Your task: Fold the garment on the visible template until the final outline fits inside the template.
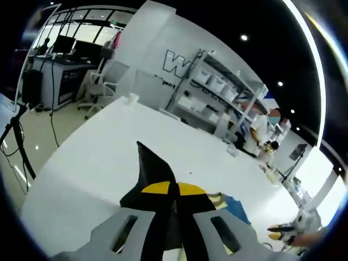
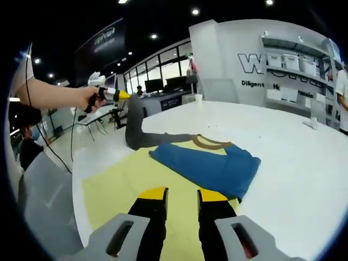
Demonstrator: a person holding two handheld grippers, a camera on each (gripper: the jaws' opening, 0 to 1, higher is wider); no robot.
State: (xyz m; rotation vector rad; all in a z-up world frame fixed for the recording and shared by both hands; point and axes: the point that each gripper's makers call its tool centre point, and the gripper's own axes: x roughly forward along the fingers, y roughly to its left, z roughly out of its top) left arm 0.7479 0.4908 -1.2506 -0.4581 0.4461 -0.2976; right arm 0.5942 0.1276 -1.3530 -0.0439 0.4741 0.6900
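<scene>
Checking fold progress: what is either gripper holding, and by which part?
The left gripper is shut on the garment's grey sleeve, pinched at its end and lifted. The right gripper holds nothing.

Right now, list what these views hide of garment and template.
Left gripper view: garment mostly behind the left gripper and the grey sleeve it clamps.
Left gripper view: right gripper small, blurred at the edge.
Right gripper view: template partly under the garment, near edge behind own jaws.

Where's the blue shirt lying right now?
In the right gripper view, the blue shirt lies on the yellow template, just beyond the right gripper.
</scene>
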